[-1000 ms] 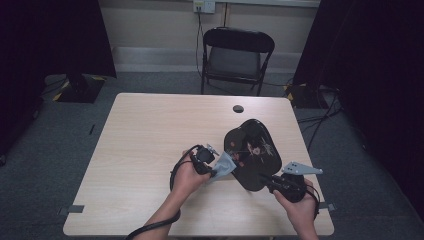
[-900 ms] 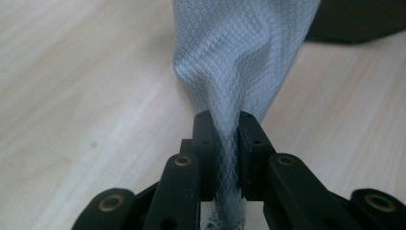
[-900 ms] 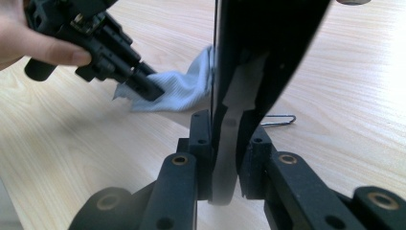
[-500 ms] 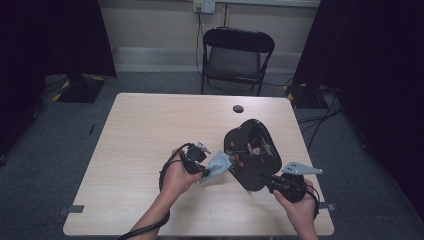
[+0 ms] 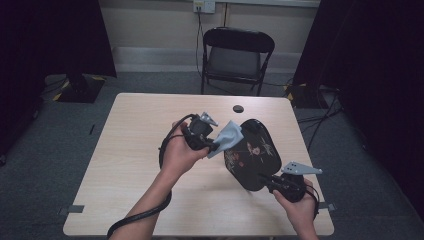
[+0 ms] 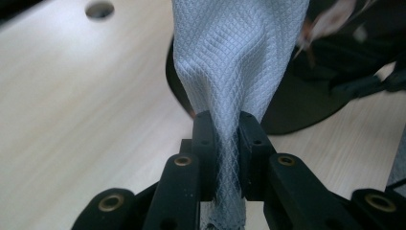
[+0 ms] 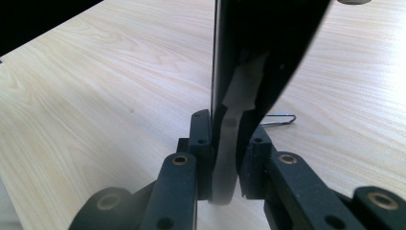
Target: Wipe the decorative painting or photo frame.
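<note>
1. Your left gripper [image 5: 214,145] is pinching the grey cloth [image 5: 227,136] tight, raised above the table [image 5: 130,150] at mid-table.
2. Your right gripper [image 5: 264,178] is clamping the near rim of the black tray [image 5: 252,155], tilting it up right of centre.

You see a lit tabletop [image 5: 140,165] amid dark surroundings; glare whitens its right edge in the right gripper view, and close-up backgrounds blur.
</note>
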The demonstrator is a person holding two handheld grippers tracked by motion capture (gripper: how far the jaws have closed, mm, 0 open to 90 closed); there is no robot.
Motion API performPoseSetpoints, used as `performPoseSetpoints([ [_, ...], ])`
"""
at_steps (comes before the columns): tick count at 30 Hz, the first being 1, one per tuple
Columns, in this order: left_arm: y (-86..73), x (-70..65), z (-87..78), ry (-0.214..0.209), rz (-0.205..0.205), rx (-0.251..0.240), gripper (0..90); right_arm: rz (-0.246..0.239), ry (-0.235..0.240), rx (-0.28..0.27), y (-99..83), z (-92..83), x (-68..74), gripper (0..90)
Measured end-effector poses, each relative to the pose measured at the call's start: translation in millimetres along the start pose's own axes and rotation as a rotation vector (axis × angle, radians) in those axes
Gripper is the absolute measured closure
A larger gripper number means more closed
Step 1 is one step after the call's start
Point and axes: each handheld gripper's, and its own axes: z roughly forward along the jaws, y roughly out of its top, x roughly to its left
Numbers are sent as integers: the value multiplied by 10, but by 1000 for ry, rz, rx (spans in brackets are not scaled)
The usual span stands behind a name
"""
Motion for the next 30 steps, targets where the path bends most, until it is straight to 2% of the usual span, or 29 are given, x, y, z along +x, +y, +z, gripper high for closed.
performPoseSetpoints([
  [5, 201, -97, -19, -10, 30, -19, 800, 0, -1, 2, 2, 0, 2, 789],
  [10, 210, -126, 117, -6, 27, -3, 800, 1, 0, 1, 4, 5, 3, 789],
  [15, 106, -99, 264, -13, 18, 22, 799, 2, 1, 2, 5, 6, 1, 789],
  [20, -57, -53, 425, -21, -13, 33, 799, -2, 0, 1, 7, 9, 3, 788],
  [30, -287, -20, 663, -29, -43, 64, 799, -2, 0, 1, 8, 10, 3, 788],
])
